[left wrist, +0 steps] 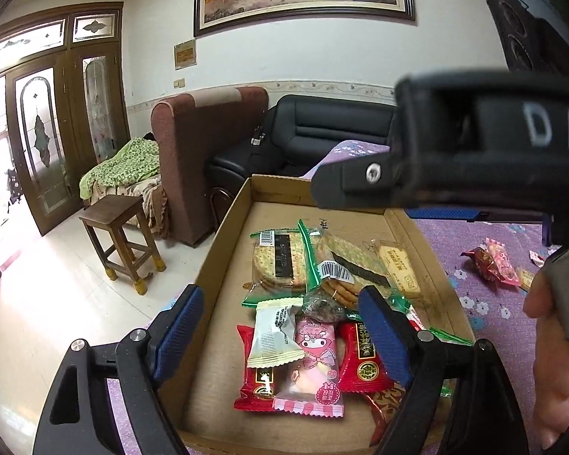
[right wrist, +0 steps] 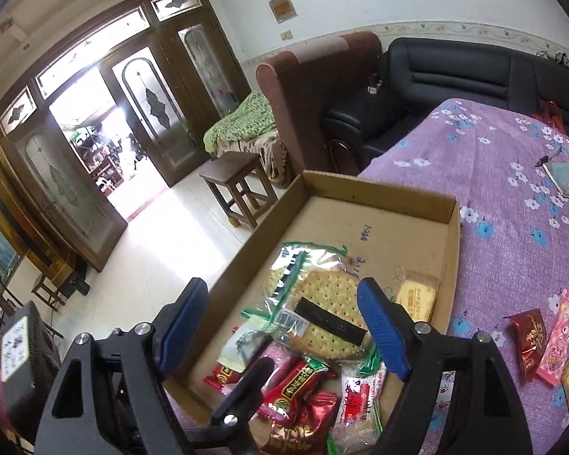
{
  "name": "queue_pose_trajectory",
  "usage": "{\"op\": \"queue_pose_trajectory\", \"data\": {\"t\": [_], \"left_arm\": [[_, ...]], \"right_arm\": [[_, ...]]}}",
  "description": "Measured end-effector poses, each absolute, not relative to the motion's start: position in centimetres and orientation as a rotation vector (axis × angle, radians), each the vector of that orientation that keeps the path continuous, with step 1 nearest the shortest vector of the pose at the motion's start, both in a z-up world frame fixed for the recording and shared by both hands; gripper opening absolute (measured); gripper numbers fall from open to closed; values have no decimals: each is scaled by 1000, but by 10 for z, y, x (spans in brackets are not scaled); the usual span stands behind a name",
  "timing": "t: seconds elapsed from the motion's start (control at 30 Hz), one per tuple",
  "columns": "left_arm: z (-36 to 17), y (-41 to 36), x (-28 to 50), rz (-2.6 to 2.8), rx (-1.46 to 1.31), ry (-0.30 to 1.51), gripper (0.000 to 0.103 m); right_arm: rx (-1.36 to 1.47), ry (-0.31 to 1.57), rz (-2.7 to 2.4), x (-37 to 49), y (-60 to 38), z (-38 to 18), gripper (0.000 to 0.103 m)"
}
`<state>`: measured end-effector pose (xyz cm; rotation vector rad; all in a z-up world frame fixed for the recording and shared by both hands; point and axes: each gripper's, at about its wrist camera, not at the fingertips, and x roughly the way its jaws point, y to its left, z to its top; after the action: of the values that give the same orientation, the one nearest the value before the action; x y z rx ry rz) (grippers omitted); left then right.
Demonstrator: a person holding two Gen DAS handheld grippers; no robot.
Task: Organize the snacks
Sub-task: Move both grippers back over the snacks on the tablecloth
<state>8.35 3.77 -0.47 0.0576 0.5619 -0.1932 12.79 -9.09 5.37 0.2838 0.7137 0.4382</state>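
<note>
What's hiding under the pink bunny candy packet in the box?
The pink bunny packet lies partly on a red snack packet, beside another red packet, inside the cardboard box. Whatever else lies under it is covered.

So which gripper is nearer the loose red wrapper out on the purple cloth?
Right. The right gripper hangs over the box's cloth-side part, with the red wrapper just past the rim. The left gripper sits farther across the box.

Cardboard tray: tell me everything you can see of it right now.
The cardboard tray is a shallow, open-topped brown corrugated box with low walls and pen scribbles on its floor. It lies flat on the purple cloth, one long side along the table's edge. Wrapped snacks crowd its near half; the far end is bare. Neither gripper touches it.
</note>
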Motion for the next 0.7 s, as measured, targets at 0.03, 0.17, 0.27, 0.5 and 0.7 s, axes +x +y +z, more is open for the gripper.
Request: {"op": "queue_pose_trajectory", "data": {"t": [0.03,0.17,0.27,0.5,0.7], "left_arm": [[-4,39,83,-193,55,558,87],[-5,40,83,-201,49,554,87],[-3,40,81,-202,46,542,87],[0,42,76,-205,38,528,87],[1,42,74,-211,42,518,87]], "right_arm": [[289,715,444,128,-91,55,81],[288,710,452,122,-97,60,81],[287,696,449,110,-110,66,81],[323,697,364,76,-169,63,81],[350,715,224,29,-243,38,81]]}}
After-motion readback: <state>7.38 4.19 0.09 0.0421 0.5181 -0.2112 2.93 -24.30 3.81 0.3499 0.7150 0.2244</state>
